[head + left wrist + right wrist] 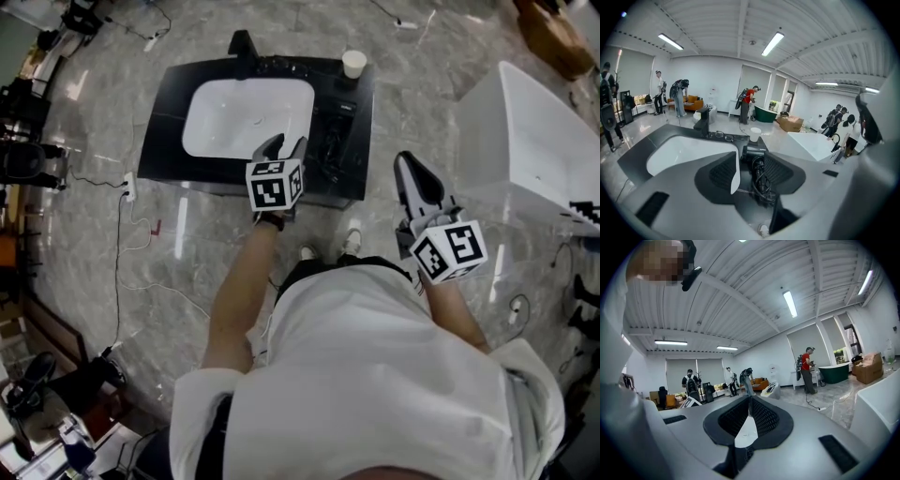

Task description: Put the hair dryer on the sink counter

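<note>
The black hair dryer (330, 141) lies with its coiled cord on the black sink counter (169, 141), to the right of the white basin (244, 117). My left gripper (284, 143) hovers over the counter's front part, just left of the dryer, with its jaws open. In the left gripper view the hair dryer (752, 151) shows through the gap of the left gripper (750, 163), and no pad touches it. My right gripper (405, 161) is held off to the right of the counter, over the floor. The right gripper (749, 401) is shut on nothing.
A paper cup (353, 63) stands at the counter's far right corner, and a black faucet (242, 42) behind the basin. A large white tub (534, 141) sits to the right. Cables and a power strip (129, 187) lie on the floor at left. Several people stand far off.
</note>
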A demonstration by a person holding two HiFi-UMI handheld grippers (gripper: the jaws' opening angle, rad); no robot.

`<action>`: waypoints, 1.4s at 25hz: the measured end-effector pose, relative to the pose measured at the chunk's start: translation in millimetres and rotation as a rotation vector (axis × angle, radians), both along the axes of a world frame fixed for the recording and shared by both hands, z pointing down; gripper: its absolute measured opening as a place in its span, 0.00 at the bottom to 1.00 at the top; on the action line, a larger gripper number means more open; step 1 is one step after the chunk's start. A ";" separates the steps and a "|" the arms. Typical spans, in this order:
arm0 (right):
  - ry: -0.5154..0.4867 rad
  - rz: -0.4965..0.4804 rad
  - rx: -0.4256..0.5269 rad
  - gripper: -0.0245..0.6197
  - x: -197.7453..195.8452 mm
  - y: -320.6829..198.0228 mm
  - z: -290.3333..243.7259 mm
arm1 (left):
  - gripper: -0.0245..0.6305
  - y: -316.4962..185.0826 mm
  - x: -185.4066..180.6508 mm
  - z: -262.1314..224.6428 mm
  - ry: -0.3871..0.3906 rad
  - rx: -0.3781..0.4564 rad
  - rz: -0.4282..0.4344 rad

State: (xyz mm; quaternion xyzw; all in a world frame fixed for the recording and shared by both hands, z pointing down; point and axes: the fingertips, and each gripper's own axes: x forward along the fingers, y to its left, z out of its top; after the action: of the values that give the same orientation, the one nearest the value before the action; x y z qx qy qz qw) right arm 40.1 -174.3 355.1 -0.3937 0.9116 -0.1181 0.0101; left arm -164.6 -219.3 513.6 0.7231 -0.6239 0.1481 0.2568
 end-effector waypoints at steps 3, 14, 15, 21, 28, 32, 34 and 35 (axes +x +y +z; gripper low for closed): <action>0.003 -0.008 0.003 0.11 -7.2 0.8 -0.8 | 0.30 12.8 -8.6 -24.0 -0.012 0.070 -0.001; 0.013 -0.013 0.021 0.11 -19.0 -2.3 -5.4 | 0.15 72.3 -49.0 -102.0 0.005 0.283 -0.101; 0.013 -0.011 0.021 0.11 -19.0 -2.6 -5.3 | 0.13 78.8 -52.6 -109.9 0.004 0.307 -0.124; 0.019 -0.004 0.026 0.11 -20.6 -4.8 -8.4 | 0.04 111.1 -72.3 -165.7 0.013 0.476 -0.260; 0.016 -0.006 0.028 0.11 -23.0 -10.1 -8.6 | 0.04 126.9 -88.5 -185.8 0.028 0.552 -0.331; 0.020 -0.012 0.029 0.11 -25.3 -14.1 -8.4 | 0.04 129.7 -88.4 -184.6 0.029 0.550 -0.331; 0.019 -0.019 0.028 0.11 -28.3 -16.8 -7.9 | 0.04 129.0 -89.5 -183.5 0.027 0.548 -0.329; 0.018 -0.026 0.026 0.11 -30.1 -17.5 -7.4 | 0.04 128.5 -90.4 -183.0 0.028 0.548 -0.331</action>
State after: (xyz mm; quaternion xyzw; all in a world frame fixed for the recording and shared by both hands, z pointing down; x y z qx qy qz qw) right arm 10.0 -191.8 347.7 -0.3828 0.9181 -0.1028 0.0058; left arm -255.0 -90.9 330.6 0.6559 -0.7462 -0.0795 0.0816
